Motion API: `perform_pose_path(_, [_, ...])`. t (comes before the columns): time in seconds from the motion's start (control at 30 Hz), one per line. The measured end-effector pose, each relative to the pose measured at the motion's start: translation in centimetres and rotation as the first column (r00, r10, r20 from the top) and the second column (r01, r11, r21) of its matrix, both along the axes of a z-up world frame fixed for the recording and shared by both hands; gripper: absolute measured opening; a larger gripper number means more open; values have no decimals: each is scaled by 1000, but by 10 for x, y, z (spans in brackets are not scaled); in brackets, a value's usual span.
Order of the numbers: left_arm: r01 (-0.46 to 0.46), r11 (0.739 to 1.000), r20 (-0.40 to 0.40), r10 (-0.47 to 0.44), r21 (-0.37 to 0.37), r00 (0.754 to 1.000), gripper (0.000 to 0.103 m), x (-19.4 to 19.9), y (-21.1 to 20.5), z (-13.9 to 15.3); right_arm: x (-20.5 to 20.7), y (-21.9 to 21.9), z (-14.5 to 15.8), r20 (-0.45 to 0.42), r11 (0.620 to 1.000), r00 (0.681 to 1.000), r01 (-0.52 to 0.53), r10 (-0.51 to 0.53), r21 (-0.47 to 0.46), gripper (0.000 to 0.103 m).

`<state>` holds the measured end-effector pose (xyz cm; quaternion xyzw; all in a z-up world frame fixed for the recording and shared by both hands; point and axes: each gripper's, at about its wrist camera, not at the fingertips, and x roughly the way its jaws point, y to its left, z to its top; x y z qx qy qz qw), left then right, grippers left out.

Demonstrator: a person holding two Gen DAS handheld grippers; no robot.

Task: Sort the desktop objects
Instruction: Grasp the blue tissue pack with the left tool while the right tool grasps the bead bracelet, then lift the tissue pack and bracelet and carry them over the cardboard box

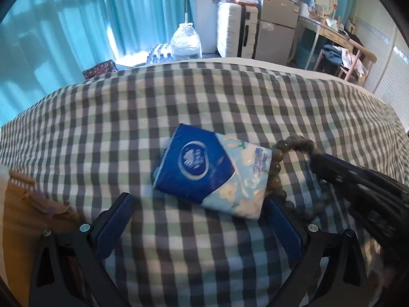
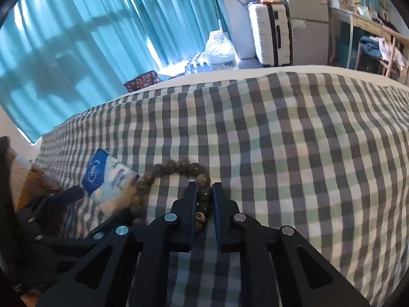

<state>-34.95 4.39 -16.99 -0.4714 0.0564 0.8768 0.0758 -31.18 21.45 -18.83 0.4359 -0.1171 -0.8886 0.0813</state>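
Note:
A blue and floral tissue pack [image 1: 213, 172] lies on the checked bedspread [image 1: 153, 107]. My left gripper [image 1: 202, 209] is open, its jaws wide apart just short of the pack's near edge. A bracelet of grey-brown beads [image 1: 277, 165] lies against the pack's right side. My right gripper [image 2: 204, 192] is shut on the bead bracelet [image 2: 179, 166], pinching its near right part; the loop rests on the bedspread [image 2: 294, 140]. The tissue pack [image 2: 107, 179] shows at the left of the right wrist view, and the right gripper [image 1: 329, 168] shows in the left wrist view.
A brown cloth item [image 1: 30, 212] lies at the bed's left edge. Beyond the bed stand teal curtains [image 1: 64, 25], water bottles [image 1: 159, 53], a white suitcase [image 1: 236, 30], a small fridge [image 1: 277, 28] and a desk with a chair [image 1: 342, 51].

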Motion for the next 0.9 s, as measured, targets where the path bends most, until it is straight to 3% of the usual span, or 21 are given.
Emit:
perform_pose_path(0.13, [-4, 1000, -31, 5, 16, 999, 103, -13, 6, -2, 19, 19, 6, 14, 998, 998, 64, -64, 24, 11])
perform_pose_path(0.3, [-21, 998, -11, 21, 55, 1000, 102, -27, 4, 1, 41, 39, 7, 30, 993, 993, 113, -113, -22, 12])
perform_pose_path(0.43, [9, 998, -8, -9, 54, 1000, 83, -21, 3, 5, 32, 35, 4, 45, 995, 995, 95, -94, -26, 13])
perform_pose_path(0.57, [22, 998, -2, -22, 50, 1000, 81, -18, 5, 9, 29, 26, -2, 35, 996, 996, 80, -81, 39, 12])
perform_pose_path(0.7, [22, 996, 6, -23, 84, 1000, 80, -7, 5, 15, 38, 30, 8, 31, 995, 995, 98, -99, 31, 11])
perform_pose_path(0.9, [19, 991, 10, -21, 129, 1000, 80, 23, 4, 43, 65, 30, 48, -25, 996, 996, 90, -91, -11, 11])
